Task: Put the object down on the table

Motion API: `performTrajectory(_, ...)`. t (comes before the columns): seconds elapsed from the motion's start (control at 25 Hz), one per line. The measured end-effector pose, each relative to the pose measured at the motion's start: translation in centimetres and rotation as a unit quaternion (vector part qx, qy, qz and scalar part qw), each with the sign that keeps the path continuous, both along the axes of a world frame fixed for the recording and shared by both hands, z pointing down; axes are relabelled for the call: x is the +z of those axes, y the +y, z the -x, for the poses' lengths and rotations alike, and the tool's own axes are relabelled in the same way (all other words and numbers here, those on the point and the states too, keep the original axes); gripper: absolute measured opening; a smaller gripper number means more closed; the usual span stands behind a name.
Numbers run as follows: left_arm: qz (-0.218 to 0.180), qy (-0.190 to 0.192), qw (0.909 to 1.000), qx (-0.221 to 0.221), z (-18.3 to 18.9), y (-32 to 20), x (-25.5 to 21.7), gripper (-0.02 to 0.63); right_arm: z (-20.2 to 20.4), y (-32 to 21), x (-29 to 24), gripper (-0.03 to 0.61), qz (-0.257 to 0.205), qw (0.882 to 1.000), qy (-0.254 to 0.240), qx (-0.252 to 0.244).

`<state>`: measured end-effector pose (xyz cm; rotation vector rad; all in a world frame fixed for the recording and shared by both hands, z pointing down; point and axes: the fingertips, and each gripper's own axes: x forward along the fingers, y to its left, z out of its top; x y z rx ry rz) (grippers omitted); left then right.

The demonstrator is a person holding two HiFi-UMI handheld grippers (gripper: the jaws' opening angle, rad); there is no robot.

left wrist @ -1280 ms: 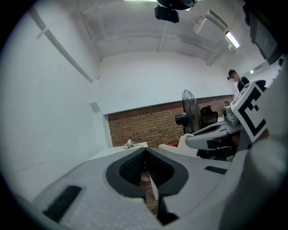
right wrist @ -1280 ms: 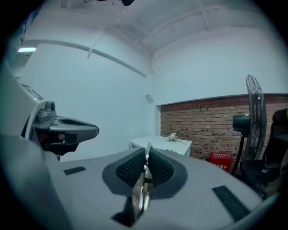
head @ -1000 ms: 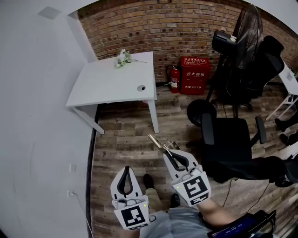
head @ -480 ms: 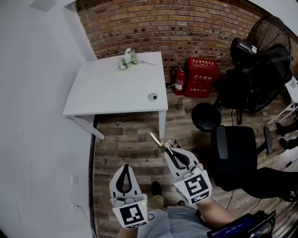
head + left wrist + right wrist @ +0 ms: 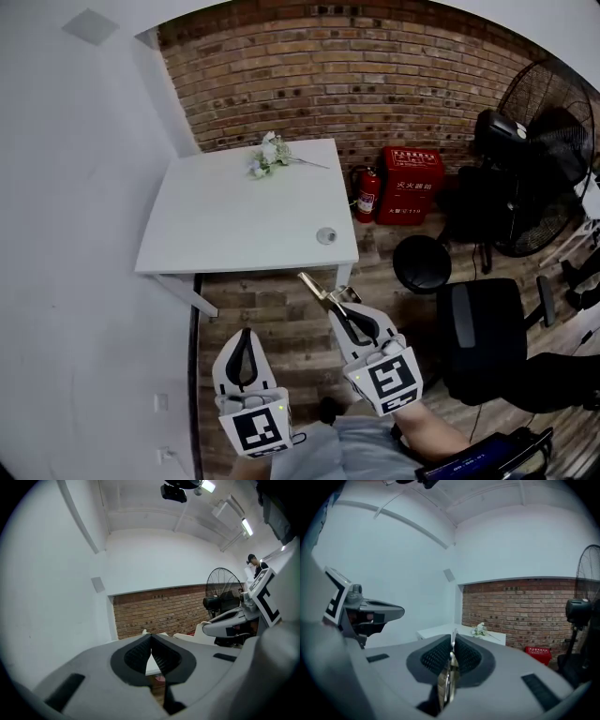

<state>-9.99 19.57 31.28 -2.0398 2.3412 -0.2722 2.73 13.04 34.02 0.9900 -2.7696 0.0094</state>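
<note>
Grip belongs to the right gripper (image 5: pixel 341 307) alone: its jaws are nearly together, pinching a thin metal object (image 5: pixel 319 287), gold-coloured with a silvery loop at its base (what kind of tool it is I cannot tell). The left gripper (image 5: pixel 246 334) hangs beside it with its jaws closed tip to tip on nothing, apparently just along for the walk. The object is off the table (image 5: pixel 234 220), in the air over the wooden floor (image 5: pixel 272 314), its free end pointing at the table's near edge close to the near right corner. It is clamped by its rear part so that most of its length juts forward, which should let that end reach the top first, so the putting-down looks not yet begun. The head view gives the layout: flowers (image 5: pixel 268 155) at the table's far edge, a small round fitting (image 5: pixel 325 235) by the near right corner, and bare white top between them to receive the object. That view cannot show how the pads meet. The right gripper view does: the object stands on edge between the ribbed pads, running back down the slot. The left gripper view shows bare pads touching at the tips, with the table's edge glimpsed below them.
</note>
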Motion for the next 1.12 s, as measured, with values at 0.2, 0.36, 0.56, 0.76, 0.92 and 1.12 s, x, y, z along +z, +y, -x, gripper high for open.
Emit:
performTrajectory(0.2,-0.004,-0.007,0.9999,0.008,1.1,-2.3,-0.2,0.009,0.7,-1.6,-0.4,0.029,-0.001,1.0,0.0,0.01)
performTrajectory(0.36,0.001,-0.006,0.9999,0.015,1.3,-3.5,0.5,0.009,0.8,-2.6,0.3,0.029,0.003,1.0,0.0,0.016)
performTrajectory(0.56,0.018,0.001,0.9997,0.019,2.0,-5.6,1.9,0.009,1.6,-4.7,1.1,0.029,0.013,1.0,0.003,0.02)
performTrajectory(0.76,0.036,-0.002,0.999,0.026,2.7,-9.3,3.5,0.009,2.3,-8.3,2.5,0.029,0.03,0.999,0.002,0.028)
performTrajectory(0.92,0.051,-0.006,0.9983,0.029,3.8,-13.2,4.5,0.009,3.4,-12.4,3.6,0.029,0.044,0.999,0.001,0.031)
performTrajectory(1.12,0.062,-0.013,0.9976,0.029,5.7,-18.6,5.2,0.009,5.4,-17.9,4.7,0.029,0.053,0.998,0.008,0.023)
